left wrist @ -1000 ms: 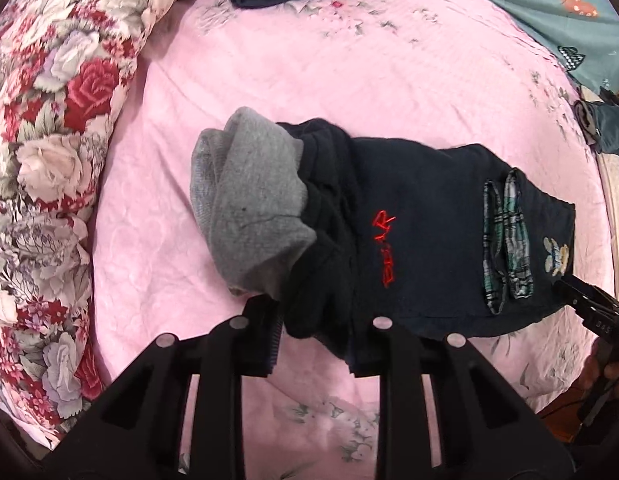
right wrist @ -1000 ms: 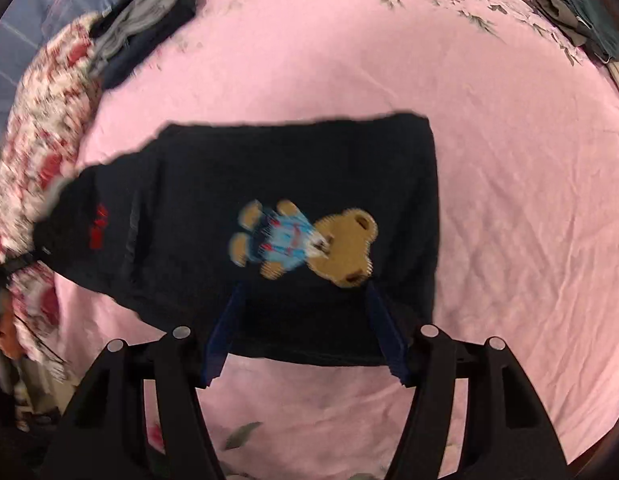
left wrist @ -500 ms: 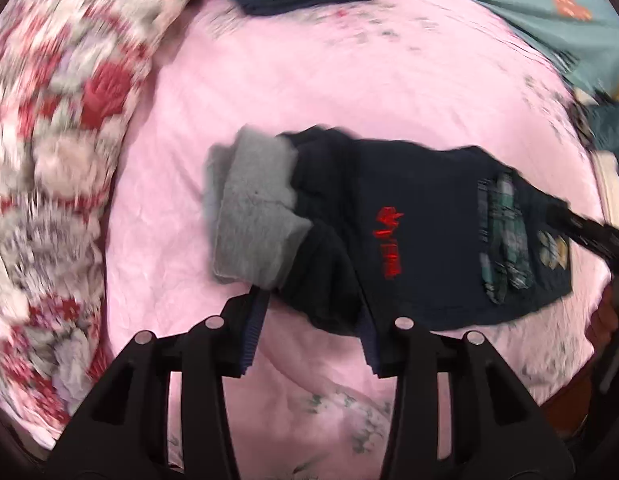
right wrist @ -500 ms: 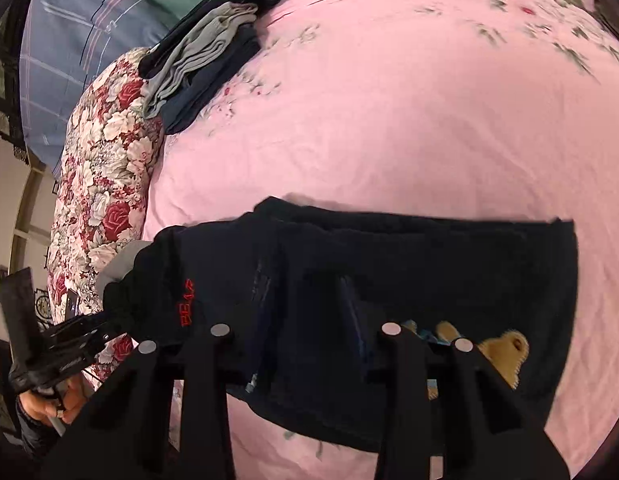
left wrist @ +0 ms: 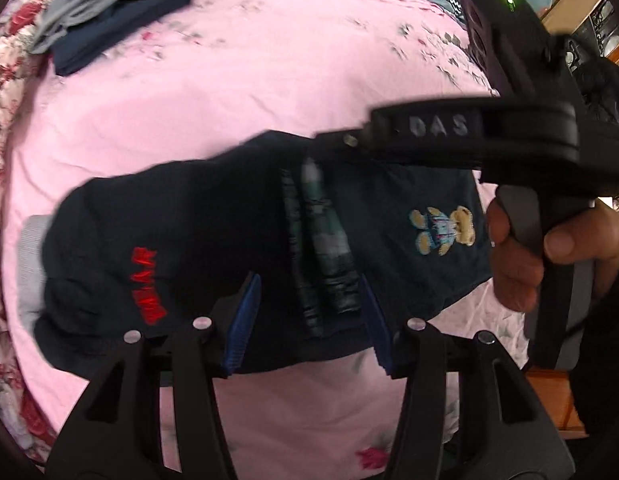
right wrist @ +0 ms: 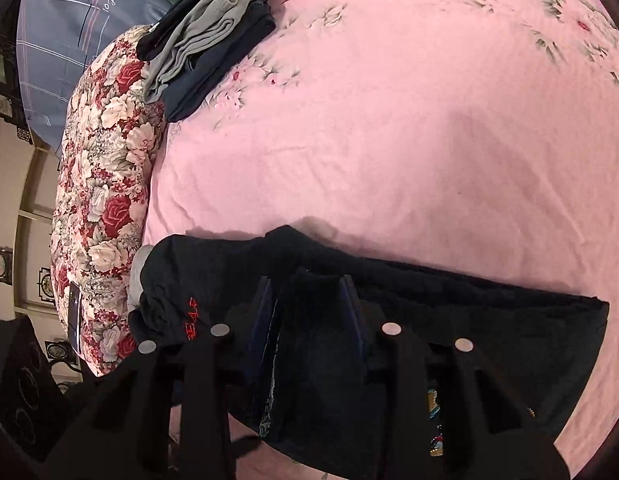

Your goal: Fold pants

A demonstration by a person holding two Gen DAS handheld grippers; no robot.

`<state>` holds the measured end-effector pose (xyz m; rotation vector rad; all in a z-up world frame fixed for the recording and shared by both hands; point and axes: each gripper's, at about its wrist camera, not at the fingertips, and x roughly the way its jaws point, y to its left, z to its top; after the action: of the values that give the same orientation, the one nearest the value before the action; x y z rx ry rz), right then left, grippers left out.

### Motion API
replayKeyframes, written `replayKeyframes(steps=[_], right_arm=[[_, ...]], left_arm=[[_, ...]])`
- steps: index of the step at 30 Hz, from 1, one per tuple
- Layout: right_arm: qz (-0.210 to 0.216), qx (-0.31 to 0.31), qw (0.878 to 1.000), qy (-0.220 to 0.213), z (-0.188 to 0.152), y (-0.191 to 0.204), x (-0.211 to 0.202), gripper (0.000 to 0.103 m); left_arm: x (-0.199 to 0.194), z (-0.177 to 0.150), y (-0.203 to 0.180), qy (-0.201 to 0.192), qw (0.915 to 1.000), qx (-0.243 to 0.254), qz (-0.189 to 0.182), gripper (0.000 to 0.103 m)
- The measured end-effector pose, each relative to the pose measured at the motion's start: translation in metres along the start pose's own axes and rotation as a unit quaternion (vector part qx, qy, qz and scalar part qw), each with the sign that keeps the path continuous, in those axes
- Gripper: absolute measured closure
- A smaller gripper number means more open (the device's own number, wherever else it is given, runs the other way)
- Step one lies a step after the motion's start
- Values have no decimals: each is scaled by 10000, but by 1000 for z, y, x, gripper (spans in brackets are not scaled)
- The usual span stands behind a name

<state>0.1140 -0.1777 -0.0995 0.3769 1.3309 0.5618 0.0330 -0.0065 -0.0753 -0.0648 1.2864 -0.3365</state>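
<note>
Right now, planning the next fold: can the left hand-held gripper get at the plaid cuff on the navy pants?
Probably yes: the plaid cuff lies uncovered between the left hand-held gripper's open fingers.

bed: pink floral sheet | on it: dark pants, folded clothes stack, floral quilt

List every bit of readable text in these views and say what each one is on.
"DAS": raised letters on the right gripper, seen from the left wrist.
"BEAR": red embroidery on the dark pants; blurred in the left wrist view.
"102", uncertain: on the blue plaid fabric.
Nothing else is readable.
</note>
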Motion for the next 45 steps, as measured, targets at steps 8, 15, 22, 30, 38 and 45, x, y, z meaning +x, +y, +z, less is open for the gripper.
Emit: replayKeyframes(steps=[8, 15, 22, 30, 38, 45], right_arm=[[139, -56, 9992, 373, 0, -4, 14, 66], [50, 191, 9996, 213, 17, -17, 28, 79], [337, 365, 9978, -445, 9, -43, -20, 88], [165, 984, 9937, -511, -27, -95, -59, 86], [308, 1688, 9811, -889, -37, -150, -58, 103], [-398, 1154, 9867, -1074, -44, -115, -80, 97]], left_arm=[[23, -4, -14, 240, 9996, 26, -130, 51], [52, -14, 12, 615, 9963, -561, -227, 66], [43, -19, 19, 722, 9933, -809, -407, 63], [11, 24, -12, -122, 9999, 20, 106, 47], [70, 70, 5, 236, 9957, -357, 819, 40], [59, 77, 5, 250, 9964, -313, 752, 39]])
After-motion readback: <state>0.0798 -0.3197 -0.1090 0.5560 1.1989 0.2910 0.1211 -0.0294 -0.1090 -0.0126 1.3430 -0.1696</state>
